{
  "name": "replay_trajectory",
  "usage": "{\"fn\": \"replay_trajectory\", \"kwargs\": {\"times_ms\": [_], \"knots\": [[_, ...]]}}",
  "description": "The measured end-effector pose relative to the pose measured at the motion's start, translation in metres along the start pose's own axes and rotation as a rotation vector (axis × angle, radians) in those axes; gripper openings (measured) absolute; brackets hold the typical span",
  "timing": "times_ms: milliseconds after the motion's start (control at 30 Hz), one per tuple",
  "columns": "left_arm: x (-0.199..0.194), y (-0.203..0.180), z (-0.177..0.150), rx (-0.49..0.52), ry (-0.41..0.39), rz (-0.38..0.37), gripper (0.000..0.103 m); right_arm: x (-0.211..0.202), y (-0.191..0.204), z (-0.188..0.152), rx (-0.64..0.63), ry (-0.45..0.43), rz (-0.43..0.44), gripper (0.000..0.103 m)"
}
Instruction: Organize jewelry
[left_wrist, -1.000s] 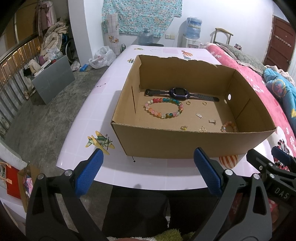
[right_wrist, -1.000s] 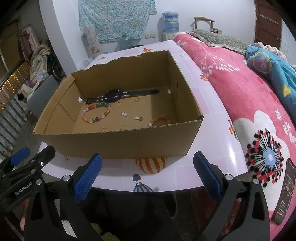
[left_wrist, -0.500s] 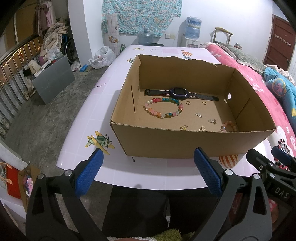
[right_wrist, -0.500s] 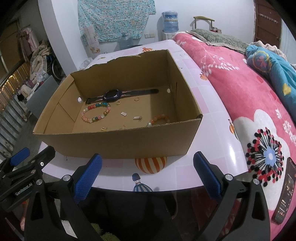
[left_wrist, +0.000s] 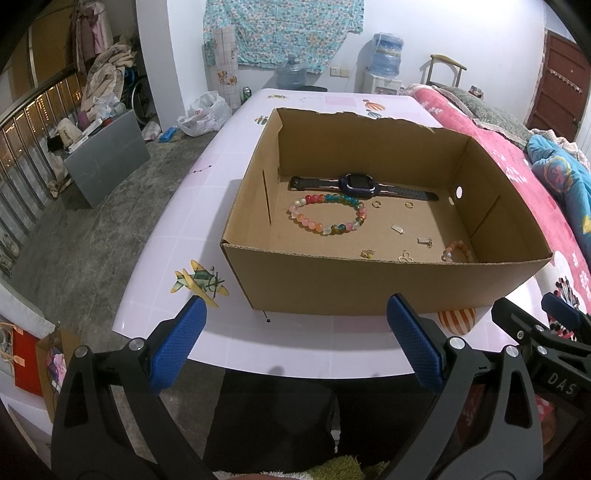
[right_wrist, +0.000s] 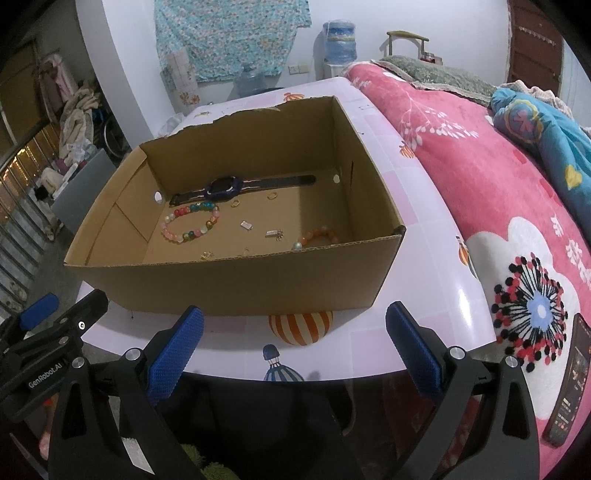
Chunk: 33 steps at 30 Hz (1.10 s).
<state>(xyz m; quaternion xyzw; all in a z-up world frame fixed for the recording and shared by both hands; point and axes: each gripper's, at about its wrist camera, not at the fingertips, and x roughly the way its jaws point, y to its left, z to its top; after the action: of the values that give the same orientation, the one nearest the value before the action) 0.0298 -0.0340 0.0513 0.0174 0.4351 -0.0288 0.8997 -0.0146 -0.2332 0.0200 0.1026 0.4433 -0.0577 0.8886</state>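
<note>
1. Right now, all the jewelry sits on the floor of the cardboard box (left_wrist: 369, 284), and the box sits on the pink bench (left_wrist: 192, 206). The box has tall walls, so I think small things cannot roll off.
2. The watch (left_wrist: 360, 183) lies flat along the far wall with its strap stretched out. The colorful bead bracelet (left_wrist: 327, 214) lies in a ring just in front of it.
3. Two small rings (left_wrist: 376, 204) lie near the watch. Some tiny silver and gold bits (left_wrist: 398, 228) are spread toward the near wall, each one apart from the others.
4. The orange bead bracelet (left_wrist: 458, 251) rests close to the near wall on my right side. The wall hides part of it.
5. My left claw (left_wrist: 295, 339) is held low in front of the box, spread wide and holding nothing. My right claw (right_wrist: 295, 343) is the same, wide apart and empty.
6. I hold both claws back from the box, so I can see over the near wall and down onto everything.
7. This could be jewelry waiting to be sorted, or jewelry already laid out neatly. I cannot tell which.
8. The tiny bits look hard to pinch because they are so small and flat.
</note>
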Motion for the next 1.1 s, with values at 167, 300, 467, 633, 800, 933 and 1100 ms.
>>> {"fn": "replay_trajectory", "kwargs": {"times_ms": [167, 300, 467, 633, 800, 933, 1100], "knots": [[-0.0002, -0.0004, -0.0002, -0.001, -0.001, 0.002, 0.095, 0.0000, -0.0003, 0.0011, 0.002, -0.001, 0.002, 0.096], [-0.0005, -0.0002, -0.0003, -0.005, -0.002, 0.002, 0.095, -0.0007, 0.0002, 0.0020, -0.004, 0.000, 0.002, 0.096], [-0.0008, -0.0009, -0.0009, -0.007, 0.001, 0.002, 0.095, -0.0015, 0.0004, 0.0032, -0.004, -0.002, 0.003, 0.096], [-0.0009, -0.0014, -0.0010, -0.008, -0.001, 0.002, 0.095, -0.0016, 0.0008, 0.0038, -0.007, -0.003, 0.004, 0.096], [-0.0010, -0.0014, -0.0009, -0.007, -0.001, 0.003, 0.095, -0.0016, 0.0008, 0.0035, -0.007, -0.004, 0.004, 0.096], [-0.0010, -0.0016, -0.0010, -0.009, 0.000, 0.002, 0.095, -0.0016, 0.0006, 0.0035, -0.007, -0.004, 0.004, 0.096], [-0.0009, -0.0015, -0.0008, -0.009, 0.000, 0.002, 0.095, -0.0016, 0.0005, 0.0033, -0.005, -0.003, 0.004, 0.096]]}}
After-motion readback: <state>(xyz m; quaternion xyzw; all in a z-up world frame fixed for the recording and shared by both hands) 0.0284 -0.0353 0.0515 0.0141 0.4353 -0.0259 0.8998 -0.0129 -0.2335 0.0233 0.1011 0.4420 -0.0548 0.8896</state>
